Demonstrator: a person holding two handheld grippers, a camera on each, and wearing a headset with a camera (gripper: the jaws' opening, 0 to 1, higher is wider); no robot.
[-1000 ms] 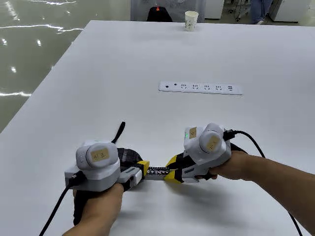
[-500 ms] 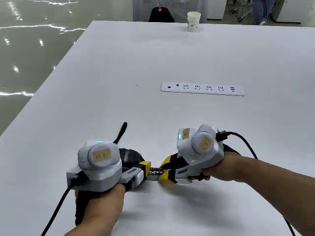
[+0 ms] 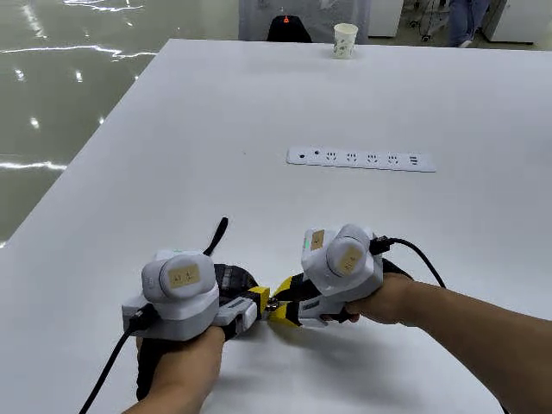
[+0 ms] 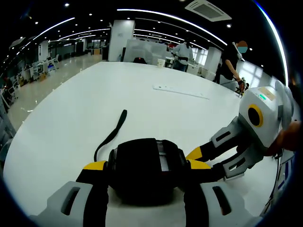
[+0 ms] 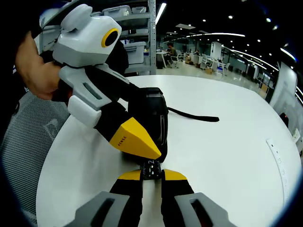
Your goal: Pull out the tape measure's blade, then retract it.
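Black tape measure case (image 5: 151, 113) sits clamped in my left hand-held gripper (image 4: 146, 166), jaws spread to its width, near the desk's (image 3: 259, 103) near edge. My right hand-held gripper (image 5: 152, 176) pinches the short blade (image 5: 151, 168), its hook hidden between the jaws. One strap (image 4: 111, 135) trails behind. One power strip (image 3: 360, 159) lies mid-desk and one paper cup (image 3: 345, 40) stands at the far edge.

Tape measure (image 5: 154, 109) sat on the table (image 3: 172, 129) near its front edge, clamped between the left gripper's (image 3: 246, 306) jaws, strap (image 3: 216, 235) trailing behind it. Right gripper (image 3: 280, 309) lay just to its right, pinching the short blade (image 5: 151, 167) between them. Strip (image 3: 360, 159) lay well behind, right of middle; cup (image 3: 345, 39) stood at the far edge.
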